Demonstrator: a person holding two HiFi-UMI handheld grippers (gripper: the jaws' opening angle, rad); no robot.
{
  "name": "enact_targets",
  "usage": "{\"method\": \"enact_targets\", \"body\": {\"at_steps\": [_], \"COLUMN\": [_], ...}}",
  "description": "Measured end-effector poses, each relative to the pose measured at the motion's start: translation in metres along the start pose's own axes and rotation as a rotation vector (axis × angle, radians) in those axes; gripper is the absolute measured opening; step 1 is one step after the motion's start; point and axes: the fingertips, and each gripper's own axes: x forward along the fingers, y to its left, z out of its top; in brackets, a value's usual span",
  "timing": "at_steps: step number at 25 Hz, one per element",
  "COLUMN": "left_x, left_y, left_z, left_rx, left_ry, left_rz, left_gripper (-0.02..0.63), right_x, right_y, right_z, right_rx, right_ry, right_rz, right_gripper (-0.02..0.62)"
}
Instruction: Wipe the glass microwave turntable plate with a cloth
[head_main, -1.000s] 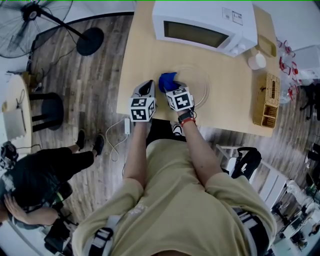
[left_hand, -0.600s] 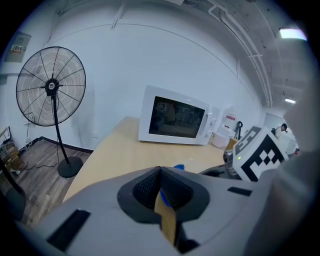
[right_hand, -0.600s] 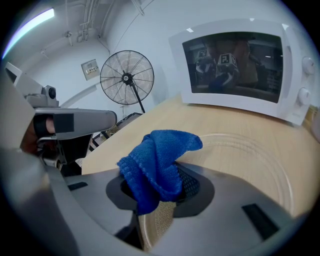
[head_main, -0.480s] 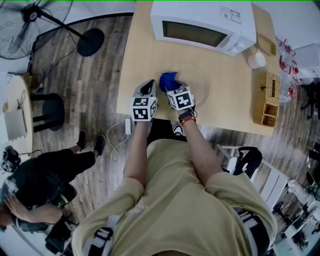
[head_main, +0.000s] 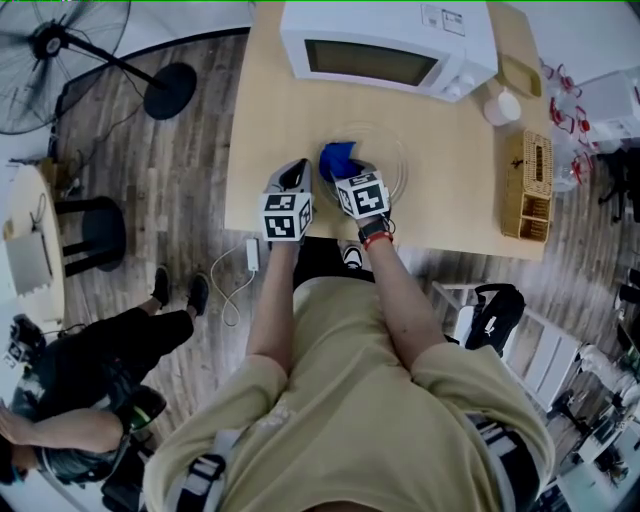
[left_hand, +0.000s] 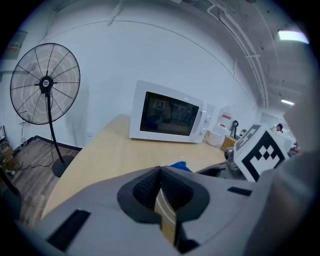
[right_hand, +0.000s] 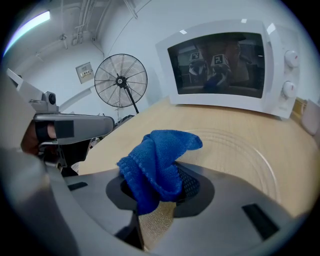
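The clear glass turntable plate (head_main: 385, 160) lies on the wooden table (head_main: 450, 200) in front of the white microwave (head_main: 385, 45). My right gripper (head_main: 345, 172) is shut on a bunched blue cloth (head_main: 337, 158), which sits over the plate's near-left part. In the right gripper view the cloth (right_hand: 157, 162) bulges out of the shut right gripper (right_hand: 159, 197), with the plate's ribbed rim (right_hand: 250, 155) just beyond. My left gripper (head_main: 294, 178) hovers beside it at the table's near edge. It is shut, with nothing in it (left_hand: 161, 174).
A wicker basket (head_main: 527, 190) and a white cup (head_main: 500, 106) stand at the table's right. A standing fan (head_main: 60, 50), a black stool (head_main: 90, 225) and a crouching person (head_main: 80, 400) are on the floor to the left. A cable (head_main: 245, 265) hangs off the table edge.
The head view has shifted a little, so the table sits further left. Both grippers and the cloth keep nearly the same place on the plate. The person on the floor has moved down.
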Motion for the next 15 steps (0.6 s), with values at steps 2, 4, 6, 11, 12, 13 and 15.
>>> {"method": "enact_targets", "body": {"at_steps": [2, 4, 6, 11, 12, 13, 15], "left_x": [0.003, 0.005, 0.007, 0.014, 0.014, 0.015, 0.016], "left_y": [-0.006, -0.013, -0.019, -0.034, -0.037, -0.04, -0.046], "left_z": [-0.001, -0.003, -0.004, -0.005, -0.005, -0.005, -0.005], "left_rx": [0.002, 0.006, 0.011, 0.022, 0.024, 0.027, 0.035], "left_ry": [0.003, 0.007, 0.011, 0.015, 0.015, 0.015, 0.017], "left_rz": [-0.01, -0.021, -0.032, -0.054, -0.06, -0.065, -0.075], "left_gripper": [0.017, 0.017, 0.018, 0.017, 0.017, 0.017, 0.017], "right_x": [-0.004, -0.009, -0.013, -0.019, -0.02, -0.022, -0.024], "right_y": [-0.005, -0.011, -0.016, -0.028, -0.029, -0.031, -0.034], "right_z": [-0.002, -0.005, -0.006, -0.011, -0.011, -0.012, -0.013], "right_rx": [0.007, 0.014, 0.021, 0.035, 0.036, 0.037, 0.039], "right_ry": [-0.004, -0.007, -0.012, -0.02, -0.022, -0.024, -0.027], "right_rz": [-0.009, -0.02, -0.031, -0.047, -0.05, -0.054, -0.061], "right_gripper": [0.137, 0.137, 0.137, 0.137, 0.137, 0.137, 0.137]}}
